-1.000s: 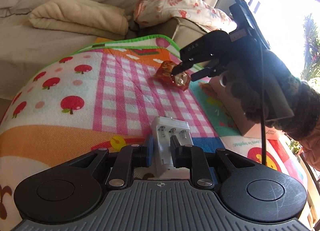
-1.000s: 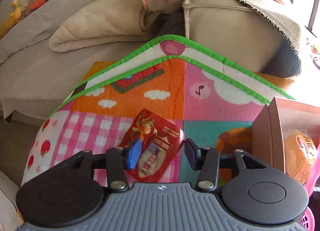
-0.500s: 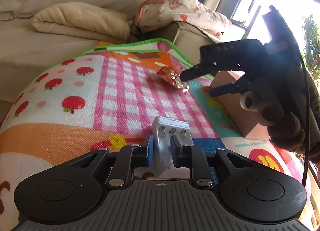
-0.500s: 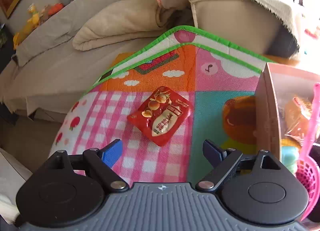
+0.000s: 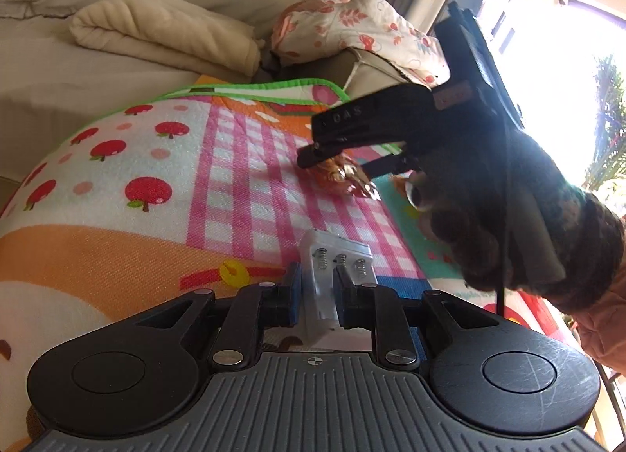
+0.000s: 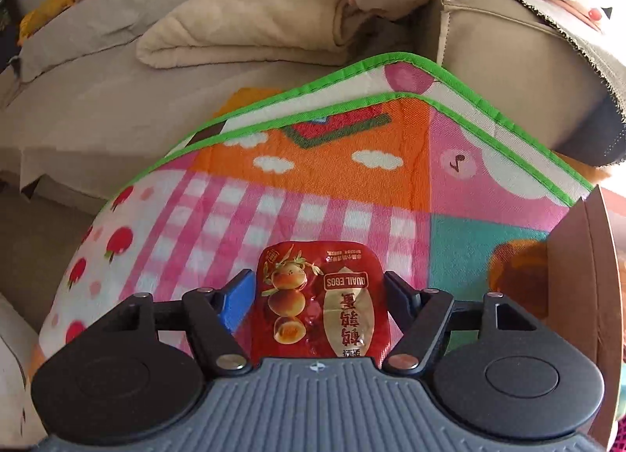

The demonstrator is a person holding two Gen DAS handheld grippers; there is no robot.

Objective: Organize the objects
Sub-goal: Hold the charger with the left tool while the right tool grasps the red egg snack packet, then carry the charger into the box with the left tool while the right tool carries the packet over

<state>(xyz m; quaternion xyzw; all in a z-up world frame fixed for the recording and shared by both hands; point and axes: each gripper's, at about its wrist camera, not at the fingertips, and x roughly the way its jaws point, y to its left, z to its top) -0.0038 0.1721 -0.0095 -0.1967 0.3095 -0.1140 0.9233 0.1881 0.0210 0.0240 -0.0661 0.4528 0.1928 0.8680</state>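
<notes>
Meanwhile, two items were handled on the play mat (image 6: 297,174).
The battery charger (image 5: 332,276) was clamped by the left gripper (image 5: 317,291); the quail-egg packet (image 6: 321,299) was straddled by the right gripper (image 6: 317,295), fingers apart.

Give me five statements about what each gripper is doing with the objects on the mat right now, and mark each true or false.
1. The left gripper is shut on the white battery charger. True.
2. The charger's battery slots are full of batteries. False: the slots that show hold only bare springs.
3. The red snack packet lies between the fingers of the right gripper. True.
4. The packet is printed "QUAIL EGGS". True.
5. The packet already sits inside the cardboard box. False: it lies on the play mat, left of the box.
</notes>
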